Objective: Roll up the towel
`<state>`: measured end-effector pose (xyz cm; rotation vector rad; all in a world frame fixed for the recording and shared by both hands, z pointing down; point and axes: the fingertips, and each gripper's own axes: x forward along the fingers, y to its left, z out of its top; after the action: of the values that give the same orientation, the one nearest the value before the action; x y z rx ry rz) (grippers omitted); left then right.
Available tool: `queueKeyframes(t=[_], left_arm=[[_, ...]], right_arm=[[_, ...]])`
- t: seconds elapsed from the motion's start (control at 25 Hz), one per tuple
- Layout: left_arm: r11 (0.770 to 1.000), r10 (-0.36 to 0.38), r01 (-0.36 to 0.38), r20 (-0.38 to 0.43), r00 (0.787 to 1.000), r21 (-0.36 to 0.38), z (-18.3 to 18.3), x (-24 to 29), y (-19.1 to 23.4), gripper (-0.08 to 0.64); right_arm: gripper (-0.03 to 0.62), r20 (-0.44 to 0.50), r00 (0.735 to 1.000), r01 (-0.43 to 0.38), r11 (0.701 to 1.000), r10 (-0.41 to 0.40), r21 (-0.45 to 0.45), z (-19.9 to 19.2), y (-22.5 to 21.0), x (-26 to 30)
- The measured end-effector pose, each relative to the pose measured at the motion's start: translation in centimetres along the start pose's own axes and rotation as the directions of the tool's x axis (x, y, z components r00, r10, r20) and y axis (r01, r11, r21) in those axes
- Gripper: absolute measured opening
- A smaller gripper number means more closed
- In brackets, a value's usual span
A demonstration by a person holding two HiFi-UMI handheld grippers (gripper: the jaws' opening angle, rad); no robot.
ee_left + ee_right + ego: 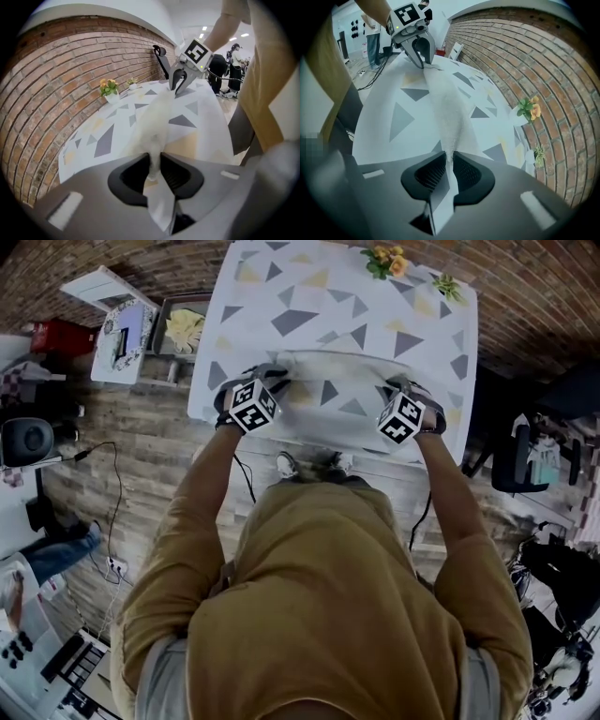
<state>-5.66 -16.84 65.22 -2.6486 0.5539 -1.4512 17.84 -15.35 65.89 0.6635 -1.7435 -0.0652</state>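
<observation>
Clenches towel [157,117] at its left end in left tool [157,169], at its right end in right tool [449,169], on bench [309,296]

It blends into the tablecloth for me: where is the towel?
Head view: the white fabric towel lies along the near edge of the triangle-patterned table, stretched between the left claw and right claw, each pinching one end.
</observation>
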Motion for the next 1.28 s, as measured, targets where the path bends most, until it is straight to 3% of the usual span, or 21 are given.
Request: queueKeyframes(t=[0.48,0.76,1.04,1.28], left_arm=[[0.998,0.013,-0.012,0.028,1.0,-0.054,-0.3,-2.7,-4.0,0.123],[0.993,-0.076,0.081,0.052,0.996,-0.085,1.0,-4.8,-4.6,0.115],[0.954,-0.219,0.231,0.081,0.972,-0.191,2.4,-5.3,-2.8,0.115],[0.917,-0.261,0.28,0.102,0.96,-0.286,2.4,-4.4,-0.6,0.114]], right_arm=[[0.044,0.056,0.998,-0.032,0.997,0.028,0.067,-0.4,3.6,-3.3],[0.043,0.063,0.989,-0.142,0.983,0.135,0.113,-1.0,4.5,-5.5],[0.044,0.082,0.971,-0.238,0.953,0.227,0.186,-0.5,1.4,-5.9],[0.044,0.096,0.964,-0.265,0.939,0.249,0.218,0.3,-1.6,-5.1]])
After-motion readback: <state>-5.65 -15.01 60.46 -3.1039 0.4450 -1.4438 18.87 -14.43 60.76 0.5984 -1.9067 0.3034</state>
